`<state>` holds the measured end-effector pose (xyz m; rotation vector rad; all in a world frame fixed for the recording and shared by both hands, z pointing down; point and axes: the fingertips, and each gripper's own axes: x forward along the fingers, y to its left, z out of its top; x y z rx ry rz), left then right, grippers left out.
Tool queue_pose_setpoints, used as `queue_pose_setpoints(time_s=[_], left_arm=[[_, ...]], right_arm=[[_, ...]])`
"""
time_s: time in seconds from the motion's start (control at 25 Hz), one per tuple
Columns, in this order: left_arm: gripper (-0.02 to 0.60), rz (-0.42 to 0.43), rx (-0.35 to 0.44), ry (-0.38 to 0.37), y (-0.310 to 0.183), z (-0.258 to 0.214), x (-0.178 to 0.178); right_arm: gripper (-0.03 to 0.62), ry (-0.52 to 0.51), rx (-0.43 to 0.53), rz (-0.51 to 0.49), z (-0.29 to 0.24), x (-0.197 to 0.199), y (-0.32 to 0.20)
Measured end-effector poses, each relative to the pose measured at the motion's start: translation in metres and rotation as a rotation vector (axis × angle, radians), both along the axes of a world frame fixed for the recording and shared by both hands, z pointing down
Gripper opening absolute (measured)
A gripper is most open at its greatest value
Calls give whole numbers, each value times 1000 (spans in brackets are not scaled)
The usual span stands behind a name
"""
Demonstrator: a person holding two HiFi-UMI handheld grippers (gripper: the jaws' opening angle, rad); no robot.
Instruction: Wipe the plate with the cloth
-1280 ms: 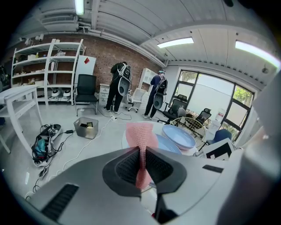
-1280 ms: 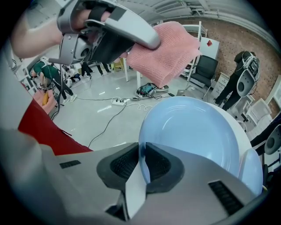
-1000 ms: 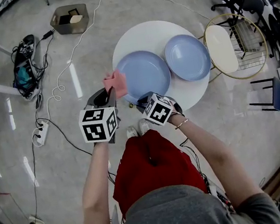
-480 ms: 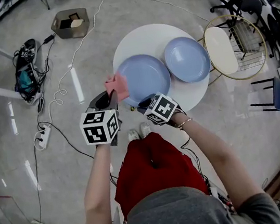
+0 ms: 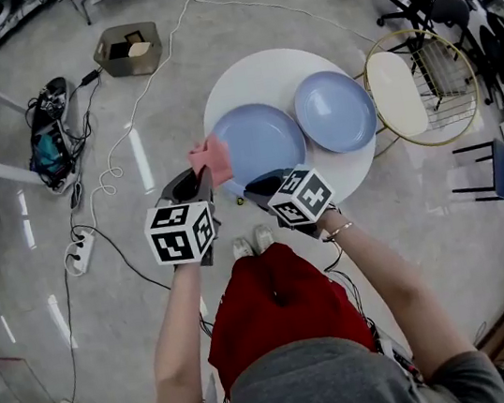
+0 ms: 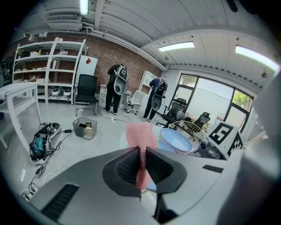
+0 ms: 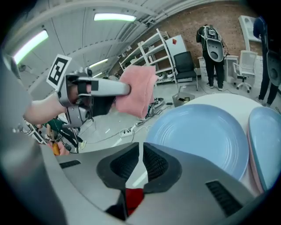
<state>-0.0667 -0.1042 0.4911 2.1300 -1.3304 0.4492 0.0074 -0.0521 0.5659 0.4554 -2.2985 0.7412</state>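
While left tongs point(image 6: 141, 150) clench the pink cloth point(image 6: 141, 134) beside the nearer blue plate point(image 5: 261, 140), right tongs point(image 7: 141, 148) at its rim stand barely parted, empty.

place: lab | cues: metal shelving point(image 6: 48, 66), brick wall point(image 6: 127, 57), floor cables point(image 5: 136, 96) (power strip point(image 5: 78, 257) too)
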Motion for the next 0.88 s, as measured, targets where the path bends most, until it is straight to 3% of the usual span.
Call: queue_pose_setpoints(time_s=[0.56,0.88], left_arm=[[34,1,66,15,-5,-32,22],[34,-16,130,0,1,-56,22]], right_arm=[[31,-284,246,217,-132,13,-32],[29,-384,296,349,-171,36,-36]])
